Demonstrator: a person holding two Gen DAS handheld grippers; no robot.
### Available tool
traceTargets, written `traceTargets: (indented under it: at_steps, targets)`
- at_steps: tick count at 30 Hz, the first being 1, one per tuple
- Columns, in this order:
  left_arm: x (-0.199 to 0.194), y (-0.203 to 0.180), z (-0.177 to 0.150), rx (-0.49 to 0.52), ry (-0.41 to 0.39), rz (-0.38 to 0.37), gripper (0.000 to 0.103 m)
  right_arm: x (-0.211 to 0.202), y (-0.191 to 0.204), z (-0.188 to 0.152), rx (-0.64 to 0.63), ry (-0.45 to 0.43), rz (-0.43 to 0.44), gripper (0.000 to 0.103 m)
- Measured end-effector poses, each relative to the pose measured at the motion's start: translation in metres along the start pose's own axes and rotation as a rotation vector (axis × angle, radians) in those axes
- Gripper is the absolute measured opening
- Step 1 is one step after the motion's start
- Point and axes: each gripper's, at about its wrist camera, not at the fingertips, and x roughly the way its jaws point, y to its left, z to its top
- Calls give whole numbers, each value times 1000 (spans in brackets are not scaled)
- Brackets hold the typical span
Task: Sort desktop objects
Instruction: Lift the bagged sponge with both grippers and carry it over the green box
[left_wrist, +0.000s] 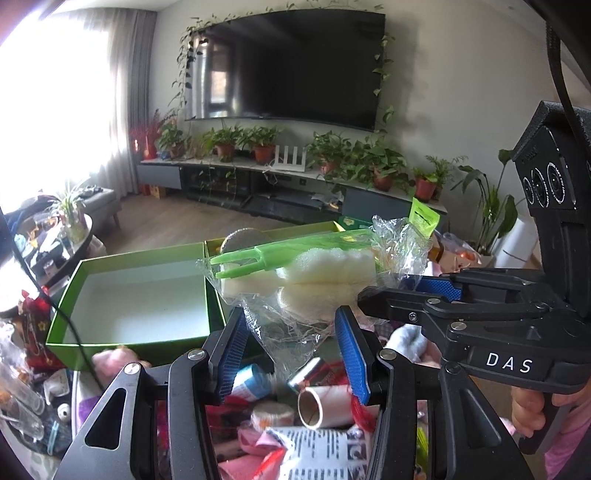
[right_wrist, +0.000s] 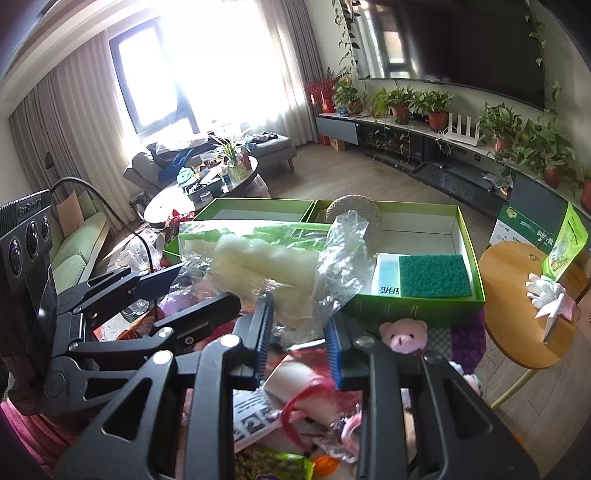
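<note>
A cluttered table in a living room is carrying two green boxes side by side, the largest things in play. The left green box (left_wrist: 140, 295) is sitting open with a bare pale floor. The right green box (right_wrist: 424, 258) is holding a green scouring pad (right_wrist: 434, 271) beside a pale blue cloth (right_wrist: 386, 273), with a round grey pad (right_wrist: 354, 218) leaning at its back wall. Hanging in the air just in front of both boxes is a sponge brush (left_wrist: 317, 266), a white foam head on a bright green handle, wrapped in crinkled clear plastic. The right gripper (right_wrist: 297, 339) is pinching the wrapper's lower end between nearly closed blue pads, and in the left wrist view it is reaching in from the right. The left gripper (left_wrist: 291, 354) is standing partly open just under the package, with loose plastic dangling between its pads; whether they are pressing on it cannot be told. A pink teddy bear (right_wrist: 402, 338) is lying against the right box's front wall.
</note>
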Motion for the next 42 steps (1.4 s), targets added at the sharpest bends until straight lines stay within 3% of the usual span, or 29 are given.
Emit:
traceTargets:
  at_steps: [25,42]
  targets:
    - [82,21,22,-31,66,26,49,80,-50,36,40,70,26,28]
    - [120,34,29,-54,118,27,49,112,-65,45,52,99,12,28]
